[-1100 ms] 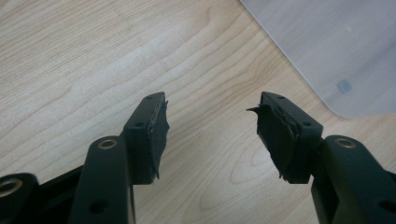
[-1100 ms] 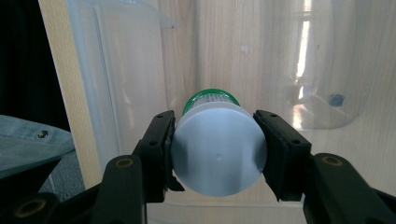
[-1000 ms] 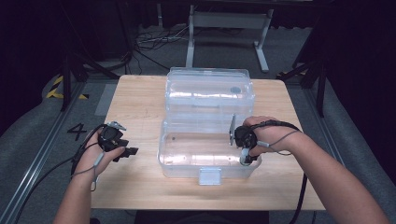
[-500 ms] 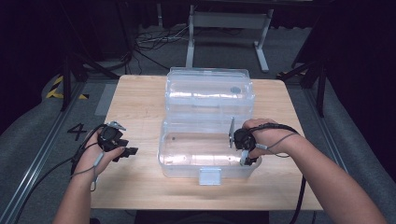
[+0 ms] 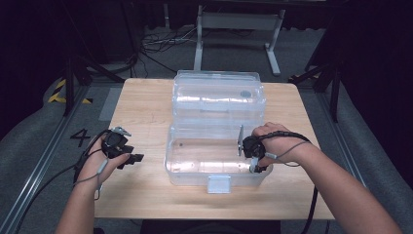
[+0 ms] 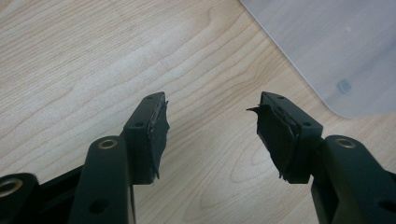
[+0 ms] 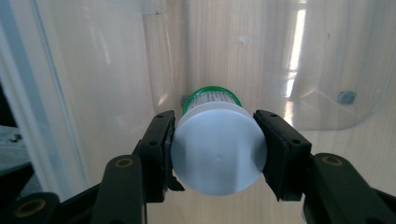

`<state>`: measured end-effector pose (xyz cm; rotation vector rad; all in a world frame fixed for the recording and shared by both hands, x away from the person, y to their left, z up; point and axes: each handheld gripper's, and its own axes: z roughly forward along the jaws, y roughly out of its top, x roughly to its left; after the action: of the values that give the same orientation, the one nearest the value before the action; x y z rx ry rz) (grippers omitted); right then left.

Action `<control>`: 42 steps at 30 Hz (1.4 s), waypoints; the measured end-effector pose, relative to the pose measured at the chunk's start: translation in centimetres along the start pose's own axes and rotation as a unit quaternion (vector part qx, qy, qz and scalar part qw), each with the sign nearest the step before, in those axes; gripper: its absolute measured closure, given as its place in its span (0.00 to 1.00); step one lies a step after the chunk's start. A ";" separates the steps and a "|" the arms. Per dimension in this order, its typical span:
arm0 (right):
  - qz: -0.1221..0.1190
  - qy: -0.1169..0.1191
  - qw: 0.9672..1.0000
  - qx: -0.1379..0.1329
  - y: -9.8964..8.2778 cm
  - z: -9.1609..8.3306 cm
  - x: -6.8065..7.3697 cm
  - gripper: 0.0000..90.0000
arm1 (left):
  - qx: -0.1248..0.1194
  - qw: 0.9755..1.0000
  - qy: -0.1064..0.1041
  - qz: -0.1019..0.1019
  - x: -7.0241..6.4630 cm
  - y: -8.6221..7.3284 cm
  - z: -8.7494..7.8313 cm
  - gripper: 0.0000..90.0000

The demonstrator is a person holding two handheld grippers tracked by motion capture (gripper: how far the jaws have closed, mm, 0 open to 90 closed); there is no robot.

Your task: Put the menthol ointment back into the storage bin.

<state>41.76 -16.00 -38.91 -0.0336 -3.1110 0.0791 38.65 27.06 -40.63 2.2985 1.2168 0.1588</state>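
Right gripper view: white-capped bottle inside clear bin.

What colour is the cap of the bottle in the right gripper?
White cap, on a green-banded bottle; clearest in the right gripper view.

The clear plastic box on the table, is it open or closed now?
Open. The clear plastic box has its lid folded back, and the right gripper holds a white-capped bottle inside it.

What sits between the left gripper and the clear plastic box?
Bare wood. In the high view the left gripper rests left of the clear box, tabletop between. The left gripper view shows wood grain up to the box's corner.
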 end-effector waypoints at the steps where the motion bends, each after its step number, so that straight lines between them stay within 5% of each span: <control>1: -0.002 -0.001 1.000 0.001 0.0 0.0 0.0 0.56 | 0.000 1.000 0.000 0.000 0.0 0.0 0.0 0.49; 42: -0.034 0.003 0.999 0.011 0.1 1.1 0.2 0.53 | 0.000 1.000 0.001 -0.002 0.3 -0.2 -0.1 0.49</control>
<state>41.56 -15.96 -40.03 0.0723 -3.1009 0.1114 38.68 27.37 -40.69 2.2959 1.2211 0.1590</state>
